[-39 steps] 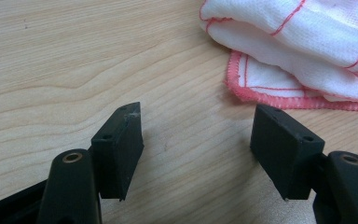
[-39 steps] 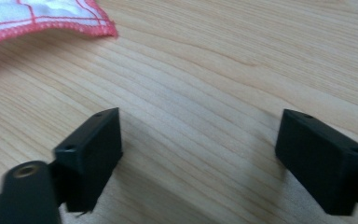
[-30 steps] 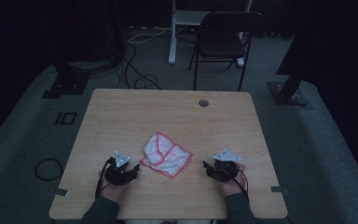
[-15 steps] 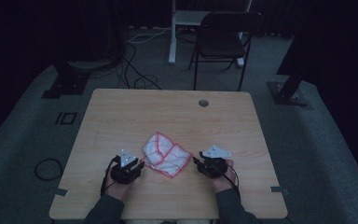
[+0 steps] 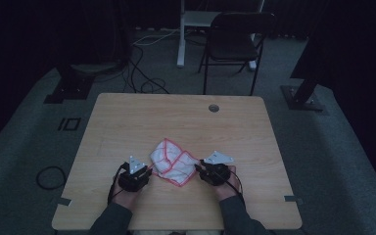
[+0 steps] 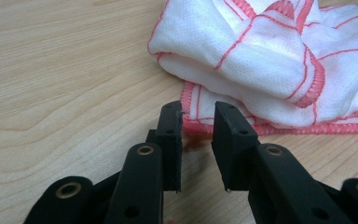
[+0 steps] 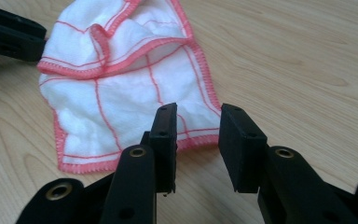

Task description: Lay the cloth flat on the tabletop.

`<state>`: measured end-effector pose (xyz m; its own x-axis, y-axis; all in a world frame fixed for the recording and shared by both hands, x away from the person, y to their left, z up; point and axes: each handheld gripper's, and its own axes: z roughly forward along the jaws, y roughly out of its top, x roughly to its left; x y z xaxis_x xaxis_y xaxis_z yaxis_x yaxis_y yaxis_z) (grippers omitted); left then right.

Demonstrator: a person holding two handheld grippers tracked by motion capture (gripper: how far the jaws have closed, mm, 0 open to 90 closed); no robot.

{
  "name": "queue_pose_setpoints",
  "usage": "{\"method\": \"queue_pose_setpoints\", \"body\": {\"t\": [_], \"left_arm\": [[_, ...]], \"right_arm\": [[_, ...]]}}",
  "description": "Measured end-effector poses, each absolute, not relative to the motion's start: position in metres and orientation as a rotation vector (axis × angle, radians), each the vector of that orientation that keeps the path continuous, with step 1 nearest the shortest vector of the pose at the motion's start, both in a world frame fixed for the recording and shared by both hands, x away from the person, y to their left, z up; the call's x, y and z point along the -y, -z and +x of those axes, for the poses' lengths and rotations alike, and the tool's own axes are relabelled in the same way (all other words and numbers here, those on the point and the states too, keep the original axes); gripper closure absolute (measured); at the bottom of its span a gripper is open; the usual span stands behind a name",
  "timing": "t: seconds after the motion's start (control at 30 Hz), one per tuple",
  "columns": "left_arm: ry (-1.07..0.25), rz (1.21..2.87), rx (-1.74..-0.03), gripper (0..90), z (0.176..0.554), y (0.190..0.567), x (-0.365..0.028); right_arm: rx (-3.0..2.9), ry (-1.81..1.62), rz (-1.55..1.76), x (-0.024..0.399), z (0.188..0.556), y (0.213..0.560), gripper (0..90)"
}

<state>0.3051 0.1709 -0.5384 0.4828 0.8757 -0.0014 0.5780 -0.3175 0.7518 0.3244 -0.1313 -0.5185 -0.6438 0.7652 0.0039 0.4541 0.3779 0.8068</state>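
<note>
**Two tongs close in on a crumpled cloth**

The left tongs (image 6: 198, 119) and right tongs (image 7: 198, 122) have both just been narrowing, yet each pair stays spread with nothing pinched, the tips just short of the red hem. The white cloth (image 5: 174, 164) lies bunched between them, near the table's (image 5: 142, 117) near edge. A chair (image 5: 235, 41) stands beyond the far side.

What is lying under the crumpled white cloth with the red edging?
The cloth rests on the bare wooden table; wood grain shows all around its hem. A folded upper layer covers its lower layer. Whatever might lie beneath the cloth's middle is hidden.
</note>
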Motion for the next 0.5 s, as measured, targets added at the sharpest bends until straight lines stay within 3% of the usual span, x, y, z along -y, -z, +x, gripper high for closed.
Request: {"method": "queue_pose_setpoints", "body": {"t": [0.5], "left_arm": [[-0.539,2.062,-1.197,76.0,0.307,0.541,-0.169]], "right_arm": [[-2.318,-1.199,0.958,0.106,0.33,0.508,69.0]]}}
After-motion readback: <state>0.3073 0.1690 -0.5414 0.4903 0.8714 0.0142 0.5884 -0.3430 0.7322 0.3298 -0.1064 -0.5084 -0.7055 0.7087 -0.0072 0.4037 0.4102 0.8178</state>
